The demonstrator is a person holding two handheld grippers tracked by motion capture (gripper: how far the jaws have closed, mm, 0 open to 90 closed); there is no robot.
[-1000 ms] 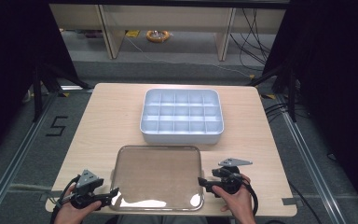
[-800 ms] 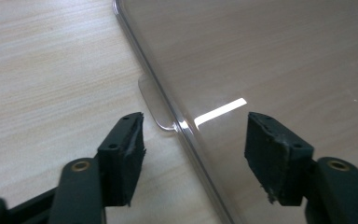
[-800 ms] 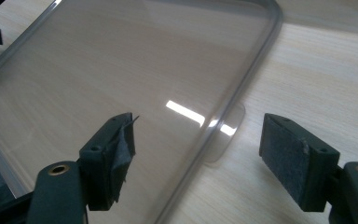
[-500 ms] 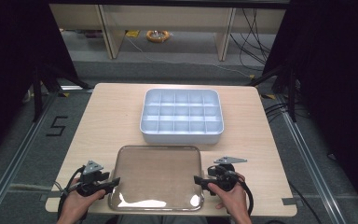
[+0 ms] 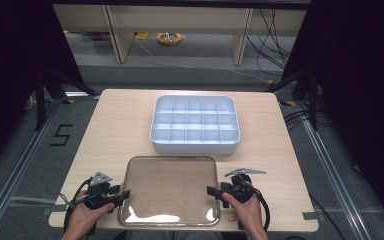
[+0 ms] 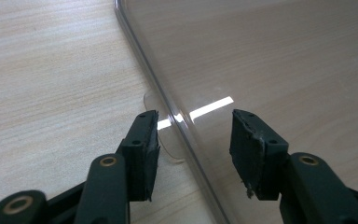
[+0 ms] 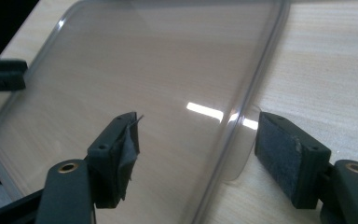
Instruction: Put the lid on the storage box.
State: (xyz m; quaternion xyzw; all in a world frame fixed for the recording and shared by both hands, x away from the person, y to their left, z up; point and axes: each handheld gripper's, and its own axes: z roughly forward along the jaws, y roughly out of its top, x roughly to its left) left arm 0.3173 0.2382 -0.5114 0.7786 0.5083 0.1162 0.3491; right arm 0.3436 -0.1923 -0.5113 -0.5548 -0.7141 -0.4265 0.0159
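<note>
The clear plastic lid point(image 5: 169, 189) lies flat at the lower middle of the high view, below the grey divided tray point(image 5: 195, 124). It looks light, thin, a little bendy and slick. The left gripper point(image 6: 195, 135), whose jaws have just been closing, and the right gripper point(image 7: 196, 140) each straddle a side-edge tab, spread, not yet pinching; those tabs seem the best hold.

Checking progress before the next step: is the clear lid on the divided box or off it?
Off. The clear lid lies flat on the table, apart from the open-topped divided box.
</note>
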